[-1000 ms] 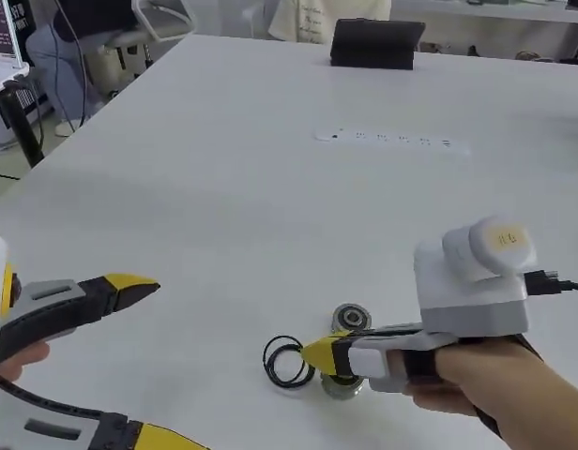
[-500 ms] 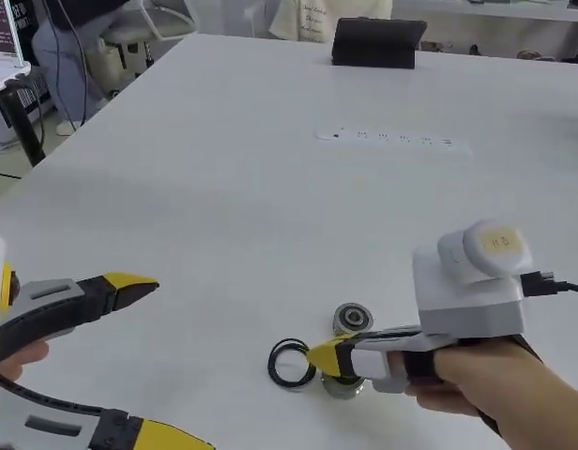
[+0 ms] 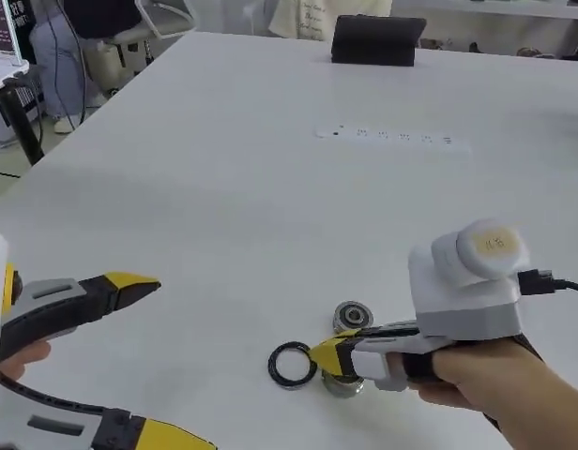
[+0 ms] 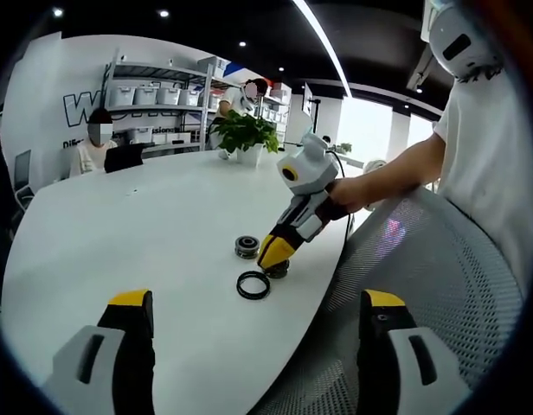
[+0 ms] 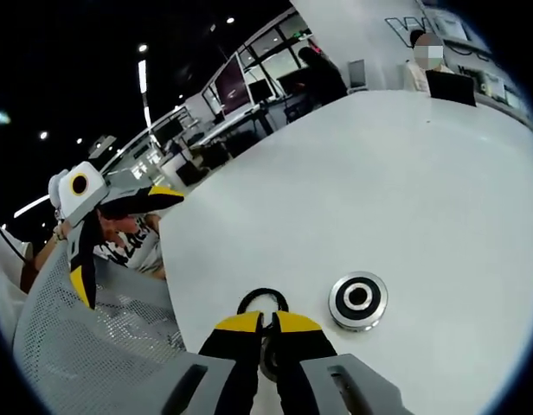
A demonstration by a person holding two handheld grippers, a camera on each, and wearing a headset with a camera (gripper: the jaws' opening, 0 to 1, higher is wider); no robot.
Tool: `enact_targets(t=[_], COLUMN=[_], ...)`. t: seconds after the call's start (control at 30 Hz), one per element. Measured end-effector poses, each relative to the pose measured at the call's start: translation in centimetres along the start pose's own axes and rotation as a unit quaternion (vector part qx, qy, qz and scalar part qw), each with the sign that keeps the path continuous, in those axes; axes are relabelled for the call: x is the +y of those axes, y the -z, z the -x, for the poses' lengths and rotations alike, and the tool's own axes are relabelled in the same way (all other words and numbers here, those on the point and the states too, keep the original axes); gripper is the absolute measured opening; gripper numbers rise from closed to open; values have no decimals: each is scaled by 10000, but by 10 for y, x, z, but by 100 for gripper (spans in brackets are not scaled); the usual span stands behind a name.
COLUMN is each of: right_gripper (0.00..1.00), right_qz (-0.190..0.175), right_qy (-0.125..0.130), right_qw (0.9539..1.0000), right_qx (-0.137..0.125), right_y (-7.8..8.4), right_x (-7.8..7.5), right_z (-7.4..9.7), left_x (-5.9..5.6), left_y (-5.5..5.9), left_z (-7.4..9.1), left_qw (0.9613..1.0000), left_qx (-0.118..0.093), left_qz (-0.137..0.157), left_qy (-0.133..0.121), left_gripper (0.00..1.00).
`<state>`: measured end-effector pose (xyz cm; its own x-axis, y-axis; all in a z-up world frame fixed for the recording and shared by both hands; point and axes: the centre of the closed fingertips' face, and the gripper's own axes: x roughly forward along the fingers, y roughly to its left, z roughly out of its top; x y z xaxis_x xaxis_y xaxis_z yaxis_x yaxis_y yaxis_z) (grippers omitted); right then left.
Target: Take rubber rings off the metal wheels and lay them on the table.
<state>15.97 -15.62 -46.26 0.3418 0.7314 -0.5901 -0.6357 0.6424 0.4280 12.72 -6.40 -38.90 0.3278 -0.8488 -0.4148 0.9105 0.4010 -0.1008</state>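
Note:
A black rubber ring [image 3: 291,364] lies flat on the white table [image 3: 223,187], just left of my right gripper [image 3: 317,356]. That gripper's yellow jaws are shut, tips low over a metal wheel [image 3: 343,383] that they partly hide. A second metal wheel [image 3: 351,317] lies flat just behind it. In the right gripper view, the ring [image 5: 262,300] sits past the right gripper [image 5: 268,322] and the second wheel [image 5: 358,300] lies to the right. My left gripper [image 3: 153,361] hovers open at the near left, holding nothing. The left gripper view shows the ring [image 4: 253,284] and both wheels ahead.
A white power strip [image 3: 392,139] lies mid-table and a black tablet stand [image 3: 376,42] sits at the far edge. Office chairs [image 3: 111,37] stand beyond the left edge. The table's near edge runs under my left gripper.
The black ring, which stood up in loose loops at the right gripper's tips, now lies flat on the table. The left gripper has stayed where it was.

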Motion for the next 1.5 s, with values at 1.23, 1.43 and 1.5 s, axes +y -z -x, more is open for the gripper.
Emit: enact_targets(t=[1.23,1.43,1.5], right_gripper=[9,11,13], right_qz=[-451,27,113], right_qy=[40,34,-20], right_qw=[9874,9886,9886], right_qx=[-1518,-1503,-1502], right_y=[-74,-79,-78], right_x=[-1,7,11], right_z=[62,77,82], left_x=[-5,-4,-3], left_y=[0,-2,-2], left_z=[1,2,3], left_qw=[10000,9999,9999], left_qx=[-79,-100,-110], left_qz=[-24,-39,-46], left_qy=[28,-4,-15], left_gripper=[98,98,98])
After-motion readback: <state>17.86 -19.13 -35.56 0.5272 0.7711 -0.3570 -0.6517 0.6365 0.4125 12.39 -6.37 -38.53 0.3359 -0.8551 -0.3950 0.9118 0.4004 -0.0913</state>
